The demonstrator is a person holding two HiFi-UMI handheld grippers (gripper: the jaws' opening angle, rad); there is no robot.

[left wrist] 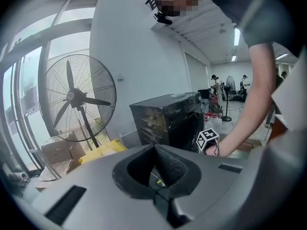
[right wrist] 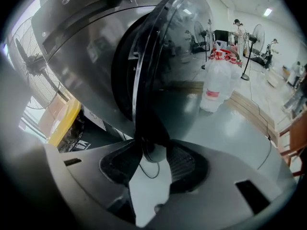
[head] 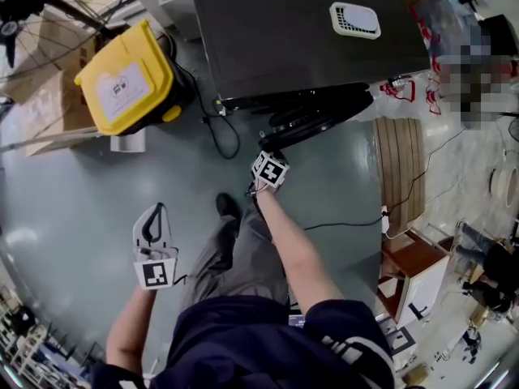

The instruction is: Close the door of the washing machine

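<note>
Your left gripper (left wrist: 154, 150) hangs low at your left side, well apart from the work, its jaws drawn together with nothing between them. Your right arm reaches forward, and your right gripper (right wrist: 149, 153) sits at the free edge of the door (right wrist: 163, 66) of the washing machine (head: 300, 31). Its jaws stand apart, and the door's dark rim runs down between them, close to one pad. Pale floor (head: 73, 193) shows through the gap on the other side, so no firm grip on the rim can be seen.

The round door, with its bulging glass, is swung out from the front of the dark grey machine and stands partly open just beyond your right hand. A black cable (head: 223, 132) loops across the floor at the foot of the machine.

A yellow bin (head: 130, 75) sits beside the machine on your left, and a large standing fan (left wrist: 79, 97) rises behind it near the windows. On your right, slatted wooden boards (head: 399, 168) lie on the floor, and clear water bottles (right wrist: 218, 80) with red caps stand close to them.
</note>
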